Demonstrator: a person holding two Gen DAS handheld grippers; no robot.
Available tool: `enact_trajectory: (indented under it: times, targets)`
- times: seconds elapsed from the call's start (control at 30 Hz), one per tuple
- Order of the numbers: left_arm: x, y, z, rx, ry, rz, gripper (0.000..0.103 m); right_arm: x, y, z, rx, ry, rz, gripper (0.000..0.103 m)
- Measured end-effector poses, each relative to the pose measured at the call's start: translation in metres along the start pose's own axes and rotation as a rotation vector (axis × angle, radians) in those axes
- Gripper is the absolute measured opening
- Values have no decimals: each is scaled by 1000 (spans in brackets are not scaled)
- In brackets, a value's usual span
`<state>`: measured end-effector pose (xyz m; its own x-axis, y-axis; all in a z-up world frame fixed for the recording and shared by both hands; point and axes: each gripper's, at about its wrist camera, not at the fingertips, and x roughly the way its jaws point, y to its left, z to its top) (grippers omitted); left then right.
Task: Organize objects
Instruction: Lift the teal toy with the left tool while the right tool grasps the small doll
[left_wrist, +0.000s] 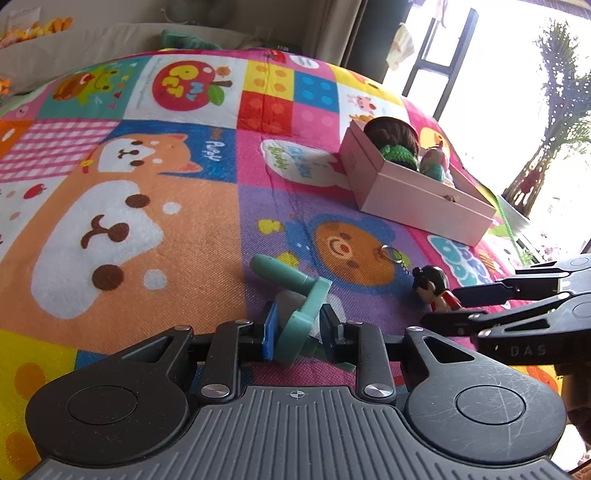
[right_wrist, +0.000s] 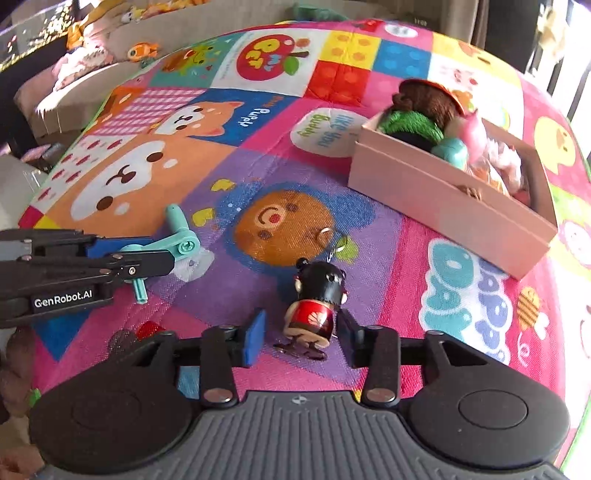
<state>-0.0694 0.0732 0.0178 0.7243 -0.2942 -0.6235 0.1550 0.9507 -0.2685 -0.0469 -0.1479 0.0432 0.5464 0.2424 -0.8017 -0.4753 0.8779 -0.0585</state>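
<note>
A teal plastic crank toy (left_wrist: 300, 302) lies on the colourful play mat (left_wrist: 147, 206). My left gripper (left_wrist: 300, 330) has its jaws closed around the toy's flat teal arm. It also shows in the right wrist view (right_wrist: 181, 247), at the left gripper's tips. A small doll keychain (right_wrist: 317, 306) with black hair and a red body stands on the mat between the open fingers of my right gripper (right_wrist: 301, 338), which do not touch it. The doll also shows in the left wrist view (left_wrist: 434, 286). A pink box (right_wrist: 450, 206) at the right holds plush toys.
The box in the left wrist view (left_wrist: 413, 188) sits beyond both toys, holding a brown and green plush (left_wrist: 395, 140) and others. A sofa (left_wrist: 92, 44) borders the mat's far side. A window and a plant (left_wrist: 546, 147) are at the right.
</note>
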Motion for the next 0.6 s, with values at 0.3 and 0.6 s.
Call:
enact_trajectory:
  times: [0.3, 0.6]
  targets:
    - [0, 5, -1, -18, -5, -25, 28, -9, -17, -1, -23, 1, -88, 59]
    - [0, 4, 0, -28, 3, -10, 28, 20, -27, 18, 7, -4, -24, 55]
